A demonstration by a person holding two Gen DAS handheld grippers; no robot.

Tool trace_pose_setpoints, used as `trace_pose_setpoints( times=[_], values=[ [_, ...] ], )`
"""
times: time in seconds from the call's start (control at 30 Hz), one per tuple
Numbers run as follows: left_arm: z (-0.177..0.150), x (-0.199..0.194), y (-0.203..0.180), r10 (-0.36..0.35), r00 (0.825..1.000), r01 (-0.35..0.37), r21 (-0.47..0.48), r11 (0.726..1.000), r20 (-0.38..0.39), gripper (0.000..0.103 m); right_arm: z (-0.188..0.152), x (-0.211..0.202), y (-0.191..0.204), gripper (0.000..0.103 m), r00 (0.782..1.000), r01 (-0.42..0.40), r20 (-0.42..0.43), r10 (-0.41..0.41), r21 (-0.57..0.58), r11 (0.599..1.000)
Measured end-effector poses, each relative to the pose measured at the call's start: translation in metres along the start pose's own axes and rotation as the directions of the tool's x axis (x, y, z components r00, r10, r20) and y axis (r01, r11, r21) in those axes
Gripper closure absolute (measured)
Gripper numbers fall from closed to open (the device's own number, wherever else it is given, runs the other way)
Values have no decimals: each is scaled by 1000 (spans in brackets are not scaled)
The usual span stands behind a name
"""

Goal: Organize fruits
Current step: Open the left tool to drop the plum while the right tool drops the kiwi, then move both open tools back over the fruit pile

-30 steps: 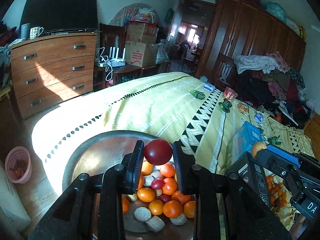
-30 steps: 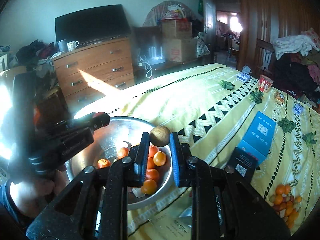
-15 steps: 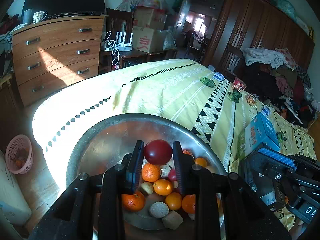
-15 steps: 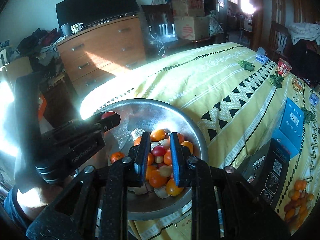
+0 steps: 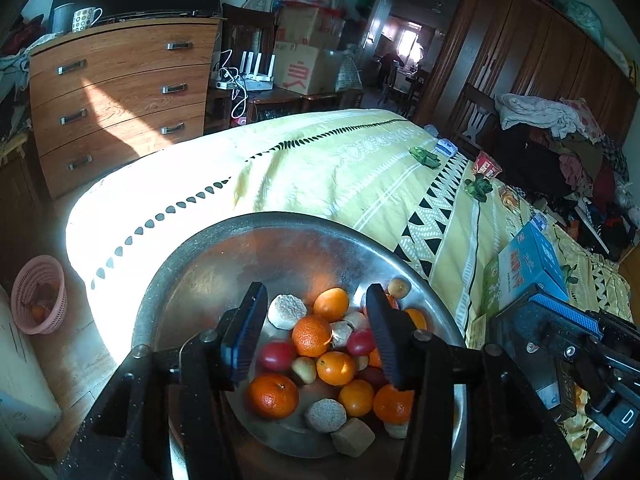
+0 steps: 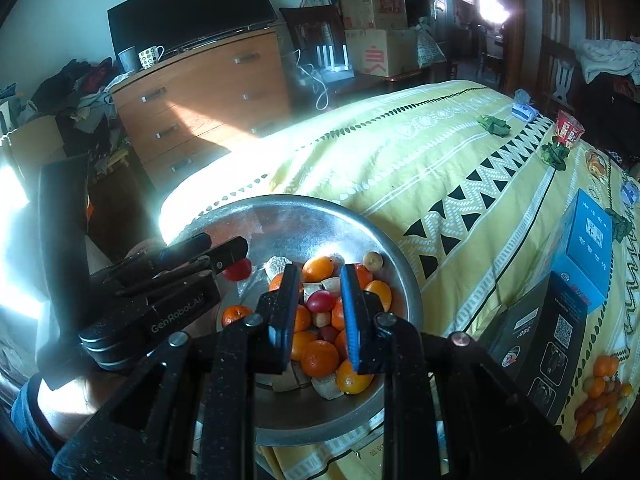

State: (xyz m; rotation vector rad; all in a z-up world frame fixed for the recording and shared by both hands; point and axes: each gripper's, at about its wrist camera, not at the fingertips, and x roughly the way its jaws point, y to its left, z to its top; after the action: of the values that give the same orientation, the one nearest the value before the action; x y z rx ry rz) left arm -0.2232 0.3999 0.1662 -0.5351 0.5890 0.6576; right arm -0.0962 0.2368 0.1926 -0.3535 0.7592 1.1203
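Note:
A wide metal bowl [image 5: 280, 220] on the yellow bedspread holds several oranges, small red fruits and pale chunks. My left gripper [image 5: 315, 294] hangs over it. Its jaws are opening and nothing is pressed between them. A red fruit [image 5: 276, 354] lies loose in the bowl below the left finger. In the right wrist view that left gripper [image 6: 226, 248] reaches in from the left, the red fruit [image 6: 238, 269] just under its tips. My right gripper [image 6: 319, 274] is over the bowl [image 6: 320, 202], its jaws narrow and empty. A brown fruit [image 6: 373, 259] rests by the bowl's far right wall.
A blue box [image 6: 588, 248] and a black box [image 6: 536, 340] stand on the bed right of the bowl. A heap of small oranges and tomatoes [image 6: 600, 392] lies beyond them. A pink basket [image 5: 38, 294] sits on the floor, left, near a wooden dresser [image 5: 120, 100].
The left jaws have spread and the red fruit has dropped into the bowl. The right gripper let go of the brown fruit a second ago. Both grippers came down closer to the bowl.

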Motion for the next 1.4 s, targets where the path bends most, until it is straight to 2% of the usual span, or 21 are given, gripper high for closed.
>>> trace_pose_setpoints(
  times=[0.07,0.13,0.2,0.33,0.37,0.43,0.53,0.6,0.7,0.73,0.77,0.83,0.9,0.97,1.07,1.17,1.2,1.27,1.33,1.4],
  values=[
    [-1,1,1,6,1000,-6,-3,1000,-3,42,-1,0,-1,81,1000,-2,-3,2,4,1000],
    [-1,2,1,15,1000,-15,-5,1000,-5,24,-1,0,-1,81,1000,-5,-2,5,4,1000],
    [-2,1,1,20,1000,-20,-4,1000,3,22,-2,-2,0,79,1000,-5,-1,5,1,1000],
    [0,-3,-2,29,999,-29,-9,1000,15,15,-2,-10,-2,55,1000,1,18,-1,5,1000],
    [1,-6,-3,30,999,-30,-8,1000,25,12,-2,-13,-3,52,1000,3,26,-4,8,1000],
    [2,-10,-7,29,999,-29,0,1000,36,0,-2,-20,-6,51,999,5,38,-5,13,1000],
    [5,-20,-15,0,998,-1,9,1000,57,0,-5,-36,-9,51,997,5,71,-7,22,1000],
    [7,-32,-22,-44,994,43,16,999,98,0,-11,-57,-12,51,992,9,129,-12,26,1000],
    [10,-54,-37,-153,973,152,19,988,172,0,-27,-91,-18,46,976,41,211,-48,34,999],
    [12,-64,-46,-186,961,182,37,983,206,0,-38,-106,-23,38,967,60,247,-69,44,997],
    [13,-74,-57,-220,946,211,62,976,240,0,-46,-117,-27,29,957,85,272,-98,56,995],
    [13,-93,-87,-306,912,280,128,951,274,0,-71,-142,-40,19,930,154,324,-176,94,984],
    [10,-109,-123,-391,877,343,209,916,277,0,-97,-161,-53,15,903,217,349,-250,130,967],
    [1,-119,-161,-473,846,403,287,869,245,0,-124,-174,-75,15,885,293,324,-334,171,941],
    [-24,-118,-222,-559,819,485,365,795,130,0,-169,-183,-125,15,886,350,209,-415,287,892],
    [-61,-98,-273,-588,809,546,392,741,-16,0,-216,-193,-176,18,884,376,103,-455,422,825],
    [-76,-91,-285,-589,806,562,399,725,-66,0,-230,-197,-189,21,886,378,78,-458,451,808],
    [-104,-73,-310,-578,798,593,405,696,-174,0,-259,-204,-219,45,897,367,22,-441,519,772],
    [-132,-53,-330,-549,792,610,407,680,-269,1,-284,-209,-252,55,894,378,-28,-447,583,719],
    [-155,-38,-344,-524,784,621,409,669,-333,3,-304,-212,-287,56,884,395,-67,-462,635,664]
  ],
)
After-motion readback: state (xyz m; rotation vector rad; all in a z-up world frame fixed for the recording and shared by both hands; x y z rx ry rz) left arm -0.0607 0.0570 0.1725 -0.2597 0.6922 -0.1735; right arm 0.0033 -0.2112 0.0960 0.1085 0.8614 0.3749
